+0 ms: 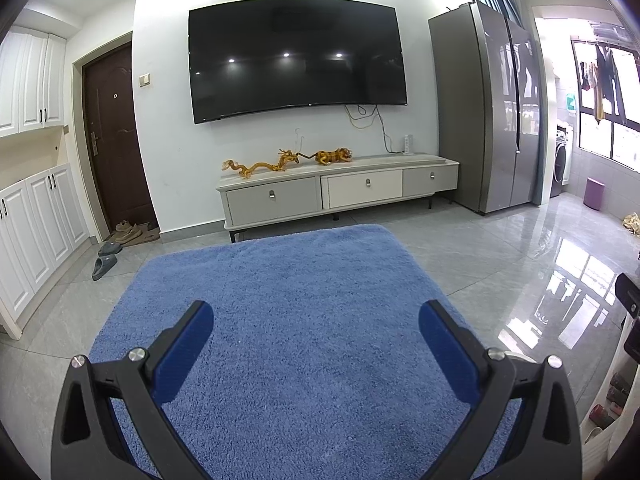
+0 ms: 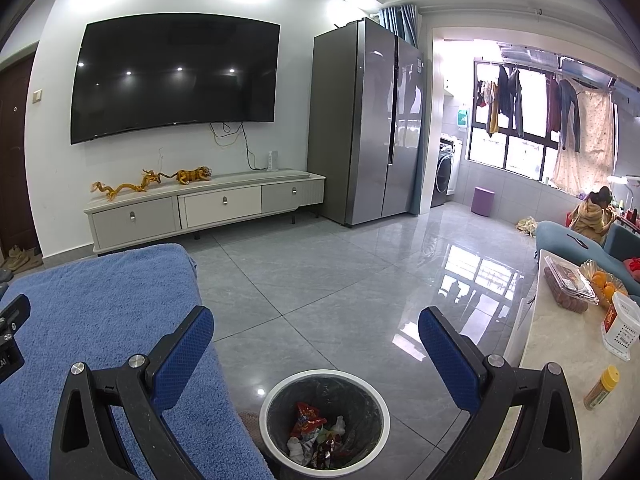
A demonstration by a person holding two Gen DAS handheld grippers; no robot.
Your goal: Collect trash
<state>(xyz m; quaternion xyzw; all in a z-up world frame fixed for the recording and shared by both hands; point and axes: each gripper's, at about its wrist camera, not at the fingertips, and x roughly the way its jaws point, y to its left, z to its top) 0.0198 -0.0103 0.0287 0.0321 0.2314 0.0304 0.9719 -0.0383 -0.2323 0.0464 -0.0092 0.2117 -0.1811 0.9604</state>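
A round trash bin (image 2: 276, 412) with a white rim and black liner stands on the grey floor, low in the right wrist view. It holds a red snack wrapper (image 2: 306, 420) and crumpled paper (image 2: 297, 449). My right gripper (image 2: 316, 334) is open and empty, held above the bin. My left gripper (image 1: 316, 330) is open and empty above the blue rug (image 1: 288, 304). No loose trash shows on the rug.
A marble-topped table (image 2: 560, 356) at the right carries a spice bottle (image 2: 601, 387), a white basket (image 2: 621, 330), a clear food box and oranges. A TV cabinet (image 1: 336, 192), a fridge (image 1: 488, 108), slippers (image 1: 105, 266) and a seated person (image 2: 594, 216) are further off.
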